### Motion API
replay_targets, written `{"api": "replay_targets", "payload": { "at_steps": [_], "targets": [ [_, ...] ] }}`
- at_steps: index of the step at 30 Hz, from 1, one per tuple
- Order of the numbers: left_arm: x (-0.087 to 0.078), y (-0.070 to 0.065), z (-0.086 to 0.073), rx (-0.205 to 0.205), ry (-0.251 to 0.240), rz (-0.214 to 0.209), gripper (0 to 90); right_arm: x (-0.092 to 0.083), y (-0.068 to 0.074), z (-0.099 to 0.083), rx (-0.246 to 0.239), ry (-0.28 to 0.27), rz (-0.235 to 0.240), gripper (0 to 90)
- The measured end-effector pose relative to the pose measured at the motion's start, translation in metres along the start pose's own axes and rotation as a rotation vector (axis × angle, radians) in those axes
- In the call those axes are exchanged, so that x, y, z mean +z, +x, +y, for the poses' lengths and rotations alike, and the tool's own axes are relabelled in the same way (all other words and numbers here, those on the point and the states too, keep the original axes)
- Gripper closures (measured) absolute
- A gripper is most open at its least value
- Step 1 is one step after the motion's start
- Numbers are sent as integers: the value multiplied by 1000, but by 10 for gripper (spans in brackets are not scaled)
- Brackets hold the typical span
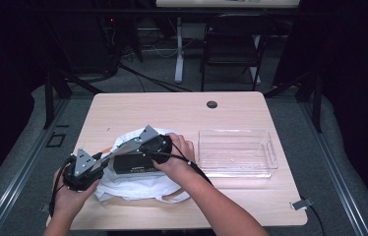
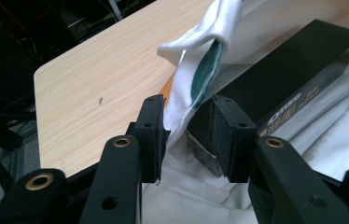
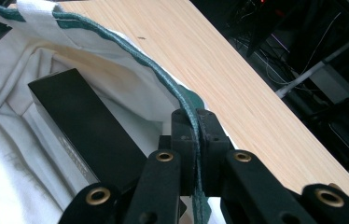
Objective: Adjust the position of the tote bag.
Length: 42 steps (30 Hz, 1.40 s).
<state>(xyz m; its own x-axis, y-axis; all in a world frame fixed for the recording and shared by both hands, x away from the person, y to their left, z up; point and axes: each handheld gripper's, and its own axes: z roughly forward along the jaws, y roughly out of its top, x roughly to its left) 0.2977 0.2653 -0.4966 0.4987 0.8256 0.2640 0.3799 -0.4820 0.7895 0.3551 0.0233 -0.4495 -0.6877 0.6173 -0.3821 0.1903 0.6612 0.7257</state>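
Observation:
A white cloth bag [image 1: 133,188] with a green-trimmed rim lies on the near left of the wooden table [image 1: 172,110], and a long black box [image 1: 132,163] sits in its mouth. My right gripper [image 3: 195,116] is shut on the bag's green rim [image 3: 130,52], holding that side up beside the black box [image 3: 84,116]. My left gripper [image 2: 186,114] stands open around the opposite white edge [image 2: 182,93]. The cloth brushes one pad, and the black box [image 2: 284,74] lies just beyond. Seen from above, the left gripper [image 1: 104,160] and right gripper [image 1: 119,148] meet over the bag.
A clear plastic tray [image 1: 270,147] sits on the table to the right of the bag. A round cable hole [image 1: 212,104] lies near the far edge. A dark chair [image 1: 231,44] and a desk leg stand on the floor beyond the table.

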Motion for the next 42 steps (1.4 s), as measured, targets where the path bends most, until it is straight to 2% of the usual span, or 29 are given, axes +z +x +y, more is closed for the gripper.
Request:
{"api": "replay_targets", "payload": {
  "at_steps": [6, 13, 18, 23, 25, 27, 32, 35, 39, 42],
  "targets": [
    [2, 1, -2, 9, 14, 5, 733, 0, -1, 0, -1, 0, -1, 872],
    [2, 2, -1, -9, 12, 3, 866, -1, 1, 0, -6, 2, 7, 869],
    [3, 4, -1, -41, 7, -6, 879, -2, 3, -1, 2, -5, 16, 850],
    [3, 6, 0, -50, 7, -11, 880, -3, 5, -4, 6, -19, 28, 816],
    [3, 7, 0, -57, 5, -15, 880, -4, 6, -5, -9, -18, 29, 787],
    [3, 8, 0, -61, 1, -15, 880, -6, 8, -5, -4, -37, 37, 756],
    [3, 8, 0, -61, 1, -16, 881, -18, 14, -4, -46, -59, 54, 709],
    [3, 8, 0, -60, 3, -15, 881, -26, 15, -6, -46, -73, 68, 684],
    [3, 8, 0, -62, 2, -16, 880, -41, 11, -15, -22, -107, 87, 654],
    [3, 8, 0, -62, 3, -15, 880, -48, 9, -21, -13, -109, 82, 648]
  ]
}}
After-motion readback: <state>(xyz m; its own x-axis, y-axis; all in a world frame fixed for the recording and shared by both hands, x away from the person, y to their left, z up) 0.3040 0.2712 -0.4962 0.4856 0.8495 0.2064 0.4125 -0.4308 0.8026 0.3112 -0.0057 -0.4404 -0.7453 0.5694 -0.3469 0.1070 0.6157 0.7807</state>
